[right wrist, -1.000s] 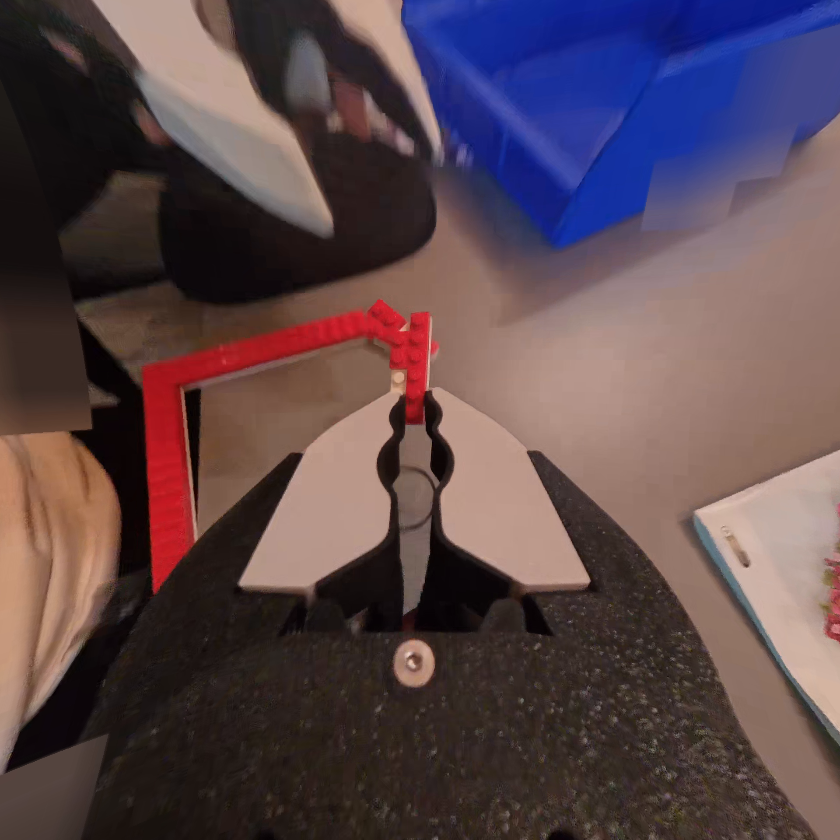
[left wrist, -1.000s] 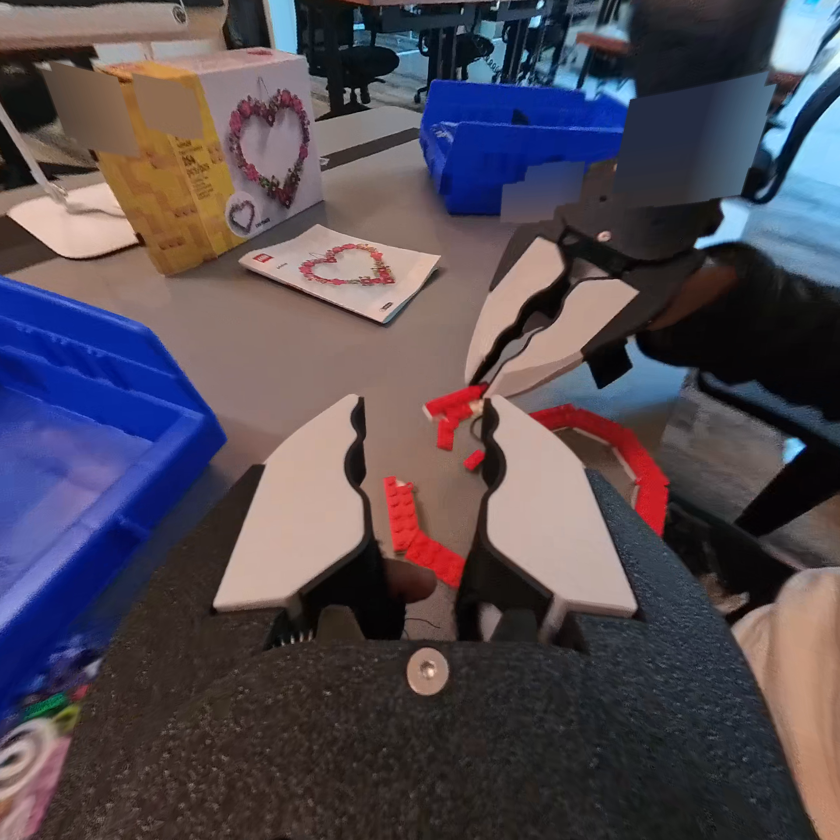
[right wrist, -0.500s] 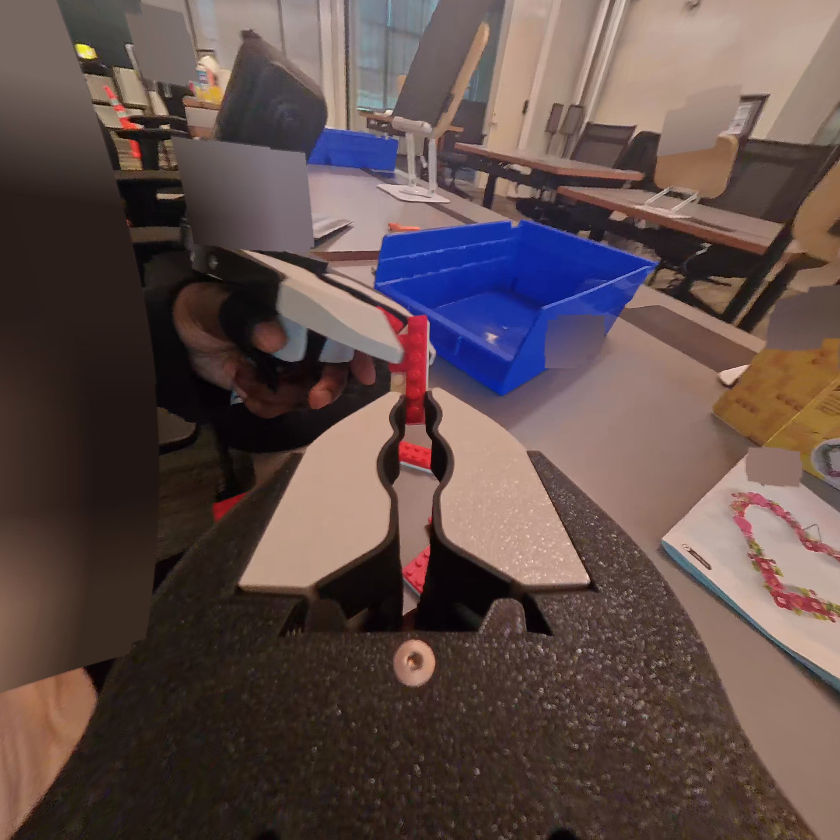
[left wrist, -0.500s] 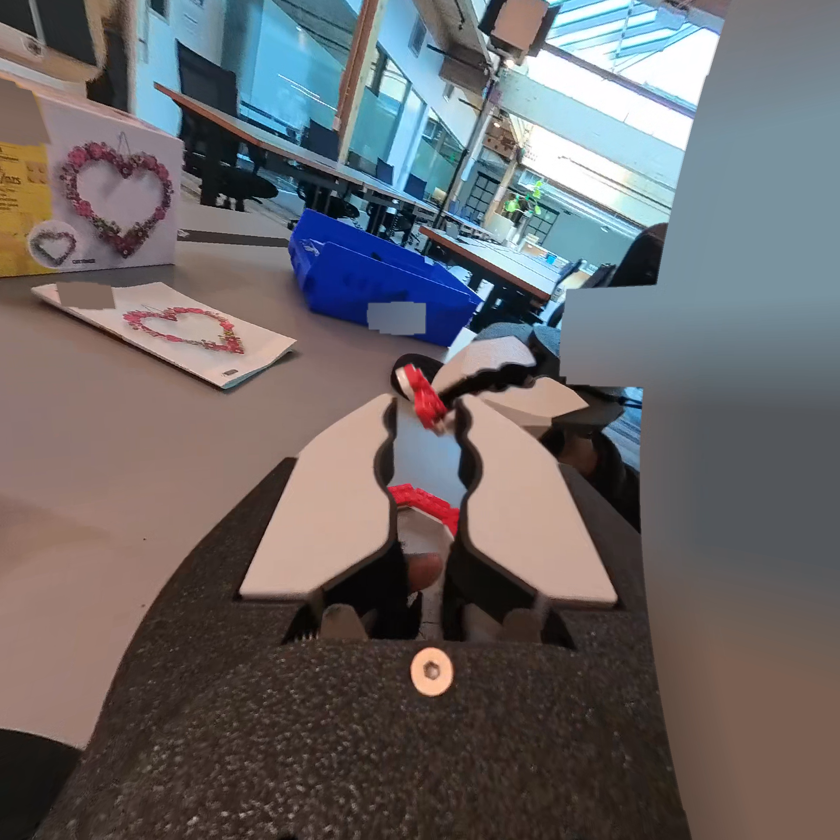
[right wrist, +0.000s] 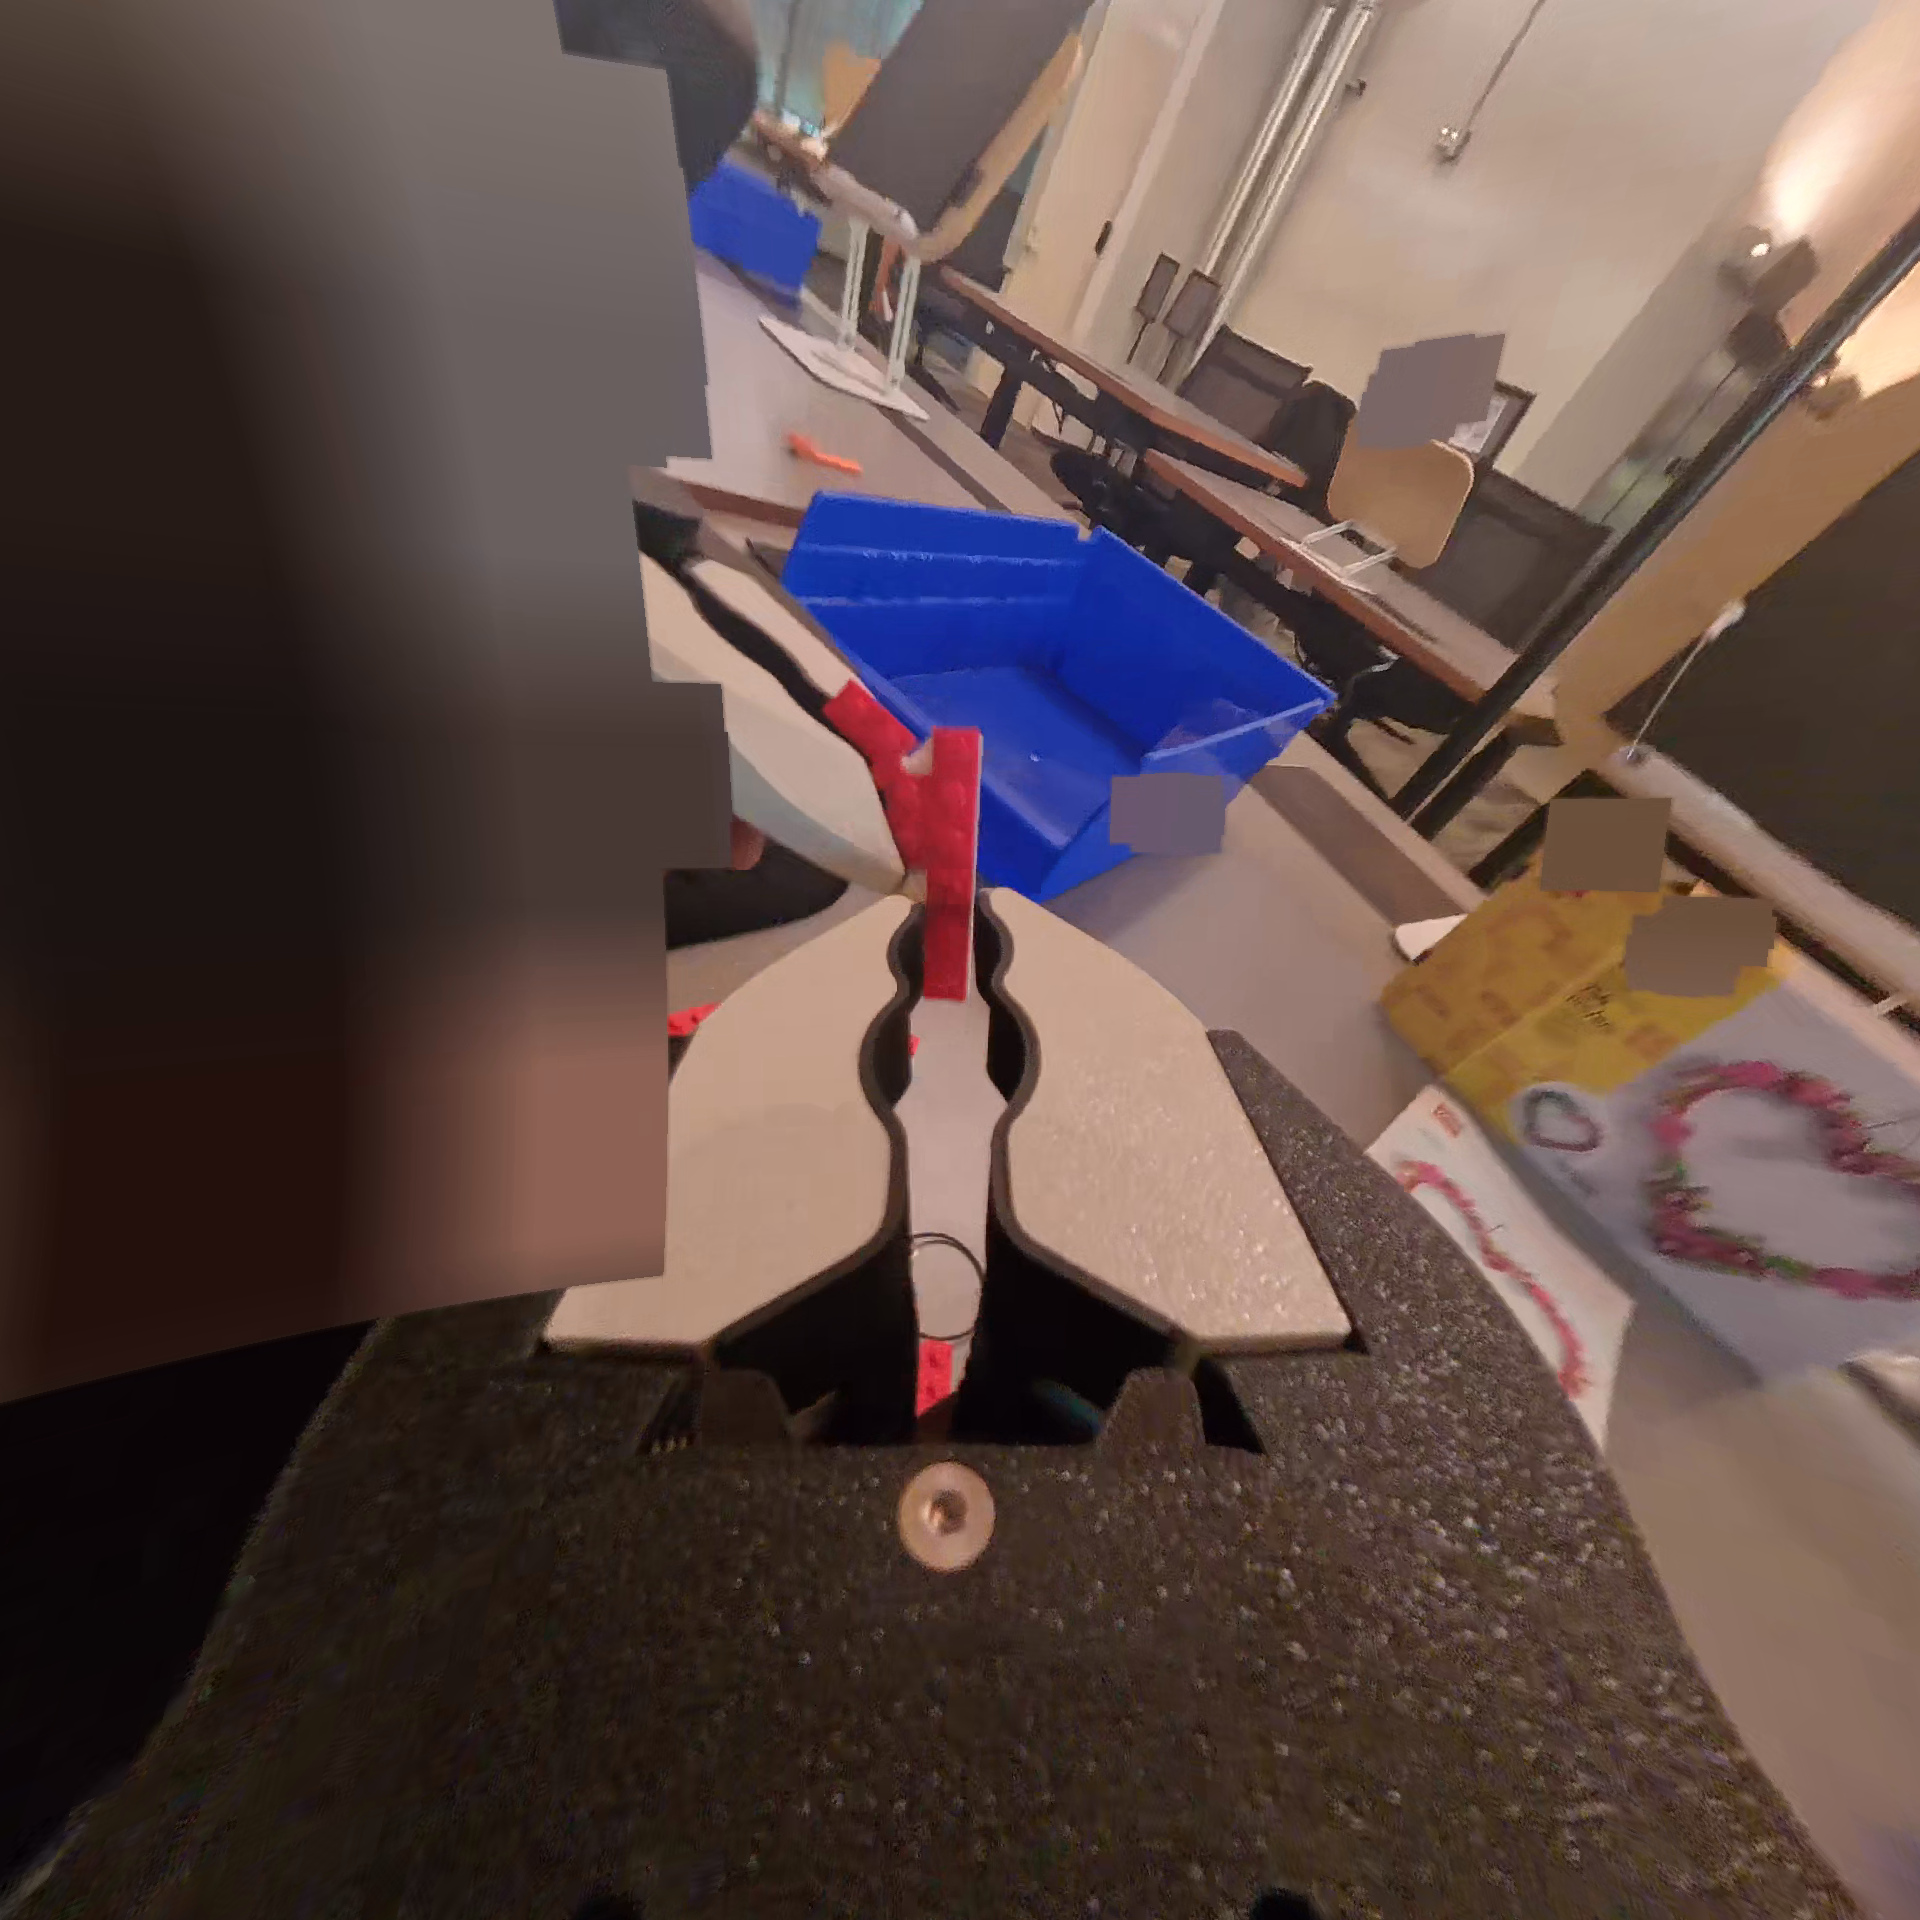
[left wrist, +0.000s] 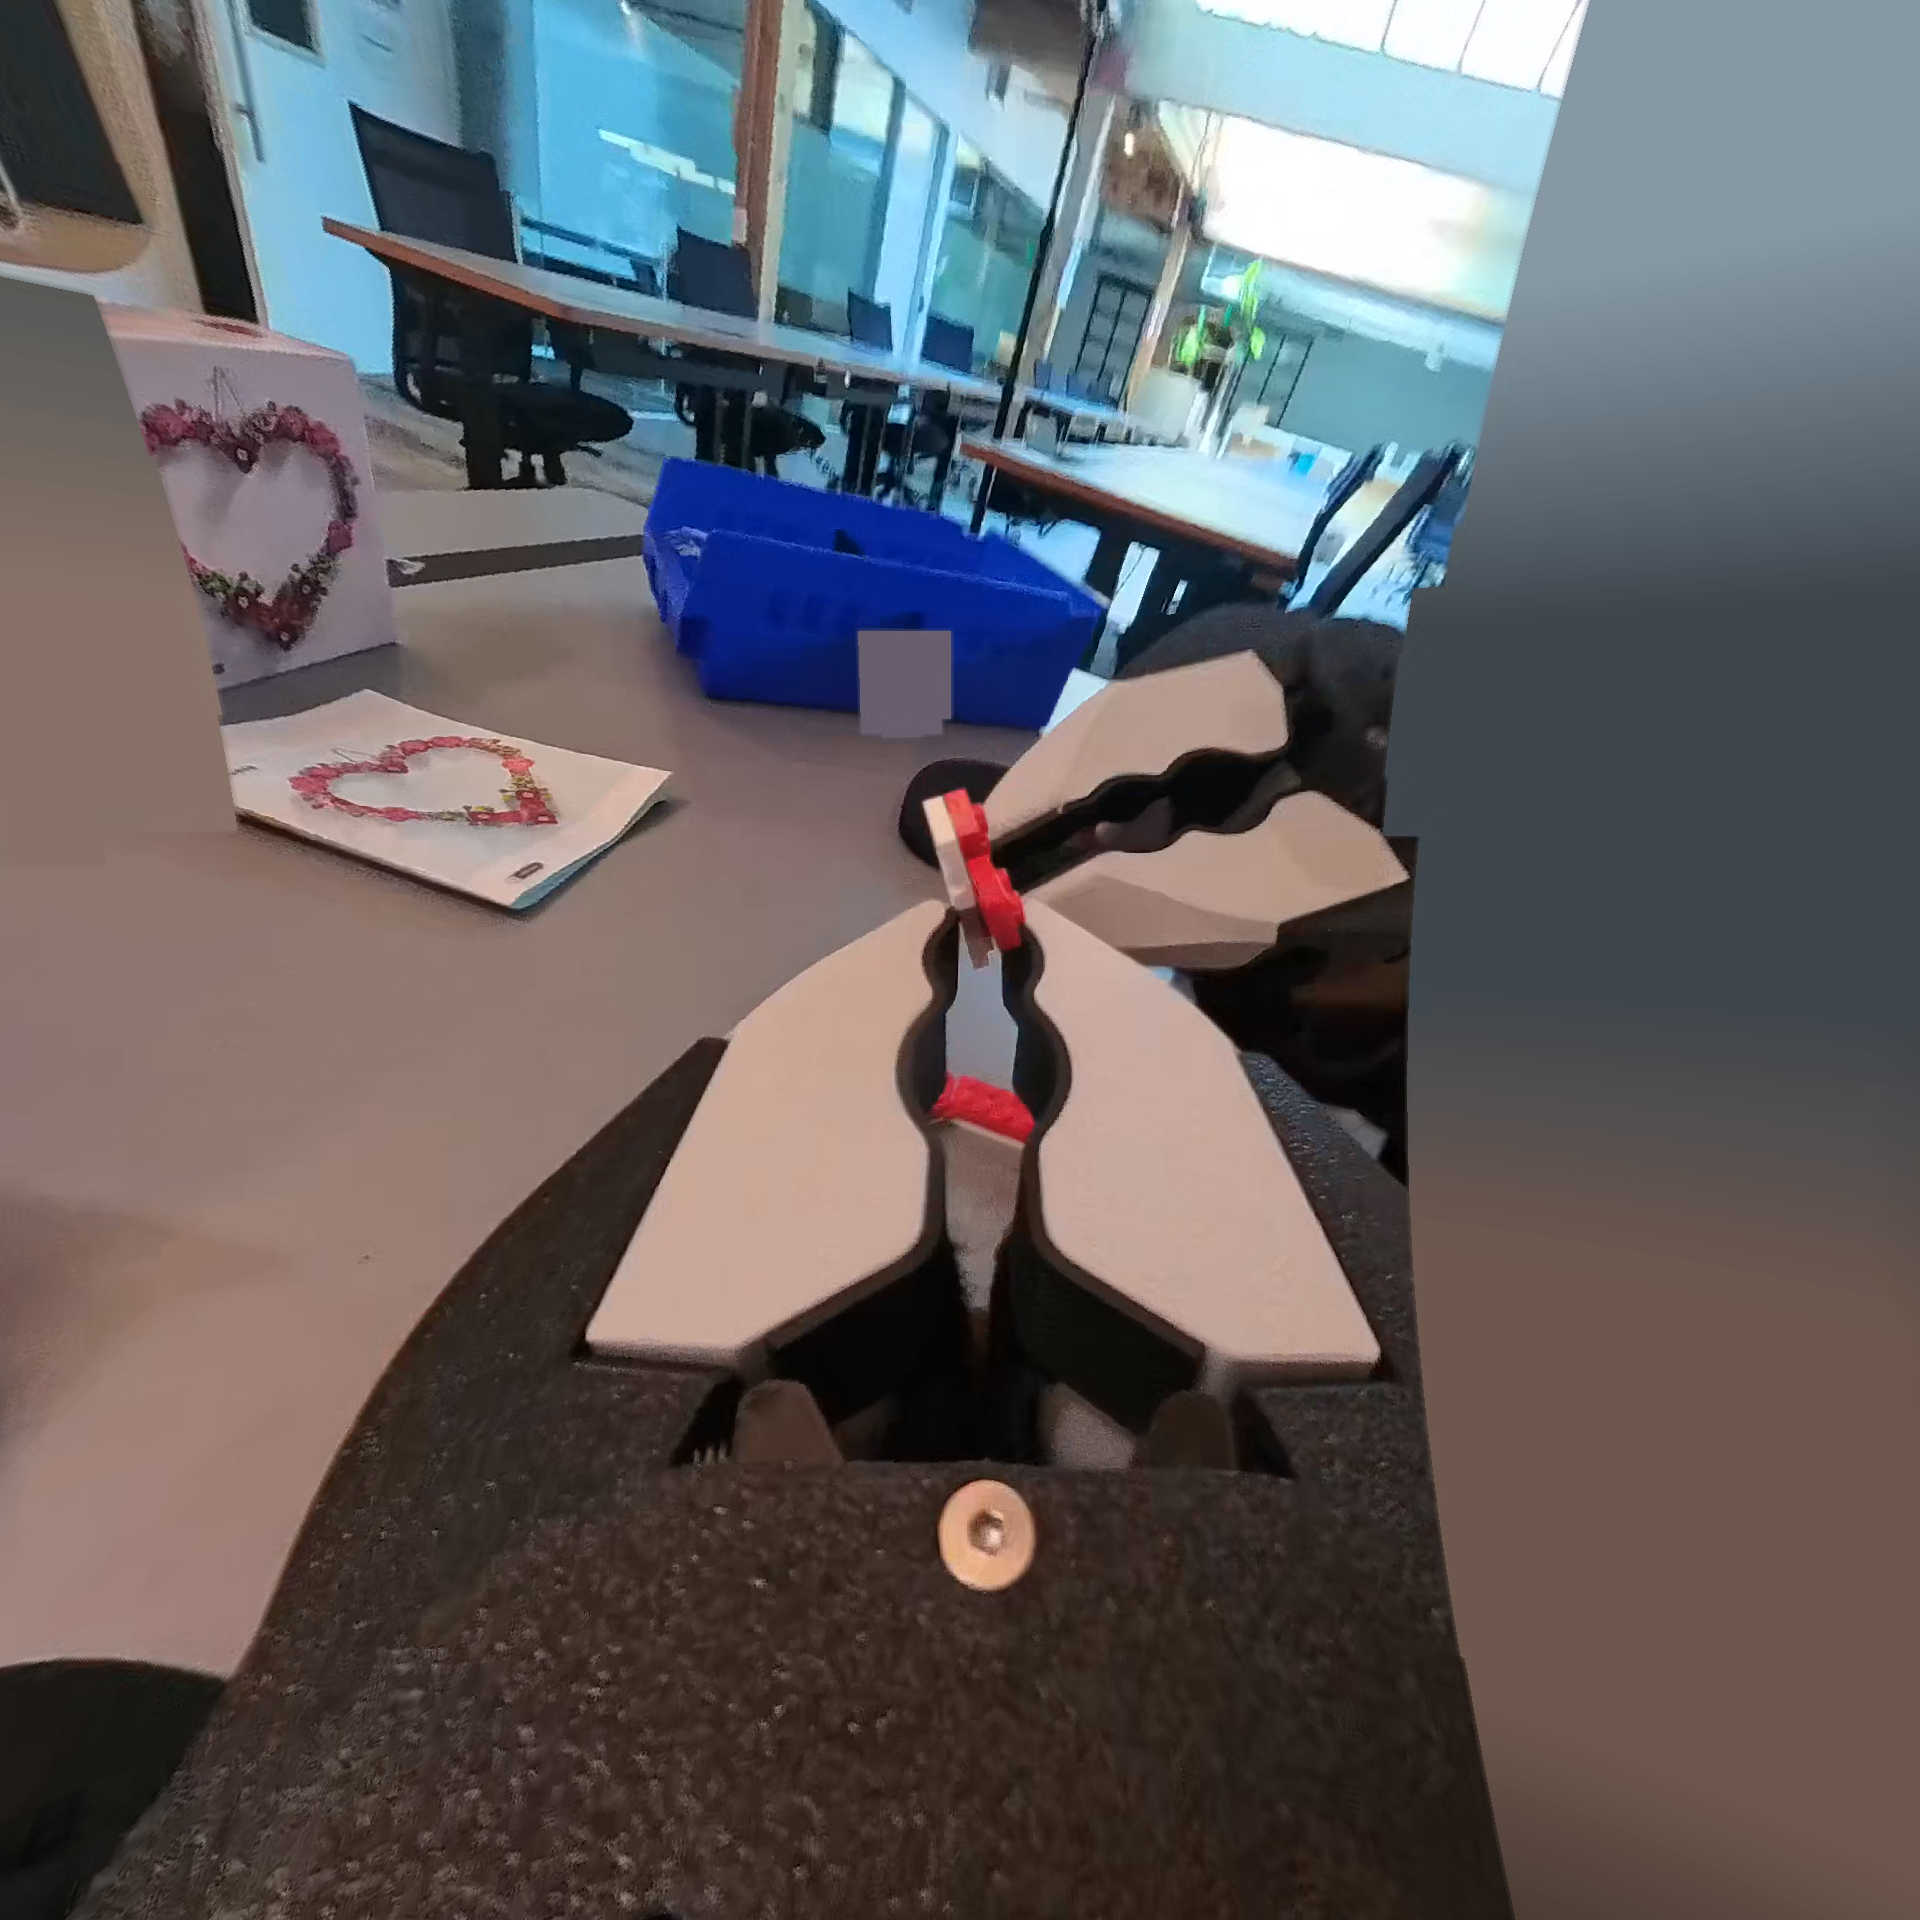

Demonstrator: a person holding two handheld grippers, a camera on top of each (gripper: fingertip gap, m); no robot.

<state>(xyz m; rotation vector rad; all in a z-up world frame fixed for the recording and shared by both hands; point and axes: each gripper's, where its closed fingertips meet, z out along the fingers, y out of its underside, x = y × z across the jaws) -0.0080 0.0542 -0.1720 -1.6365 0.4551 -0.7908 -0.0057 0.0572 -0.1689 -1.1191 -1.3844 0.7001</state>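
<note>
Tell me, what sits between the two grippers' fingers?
A red brick piece, gripped by right gripper and left gripper; both wrist views show it.

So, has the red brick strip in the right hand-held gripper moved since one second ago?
Yes, upward: the red brick strip was down on the table, below the blue bin; now it stands before the bin's wall.

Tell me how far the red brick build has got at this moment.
Done: several red plates are already joined into a bent red strip, held above the table. In hand: the left gripper and right gripper are both shut on that strip, at opposite ends. Left: loose red pieces lie on the table below; whether the strip's joint is fully seated cannot be told.
</note>
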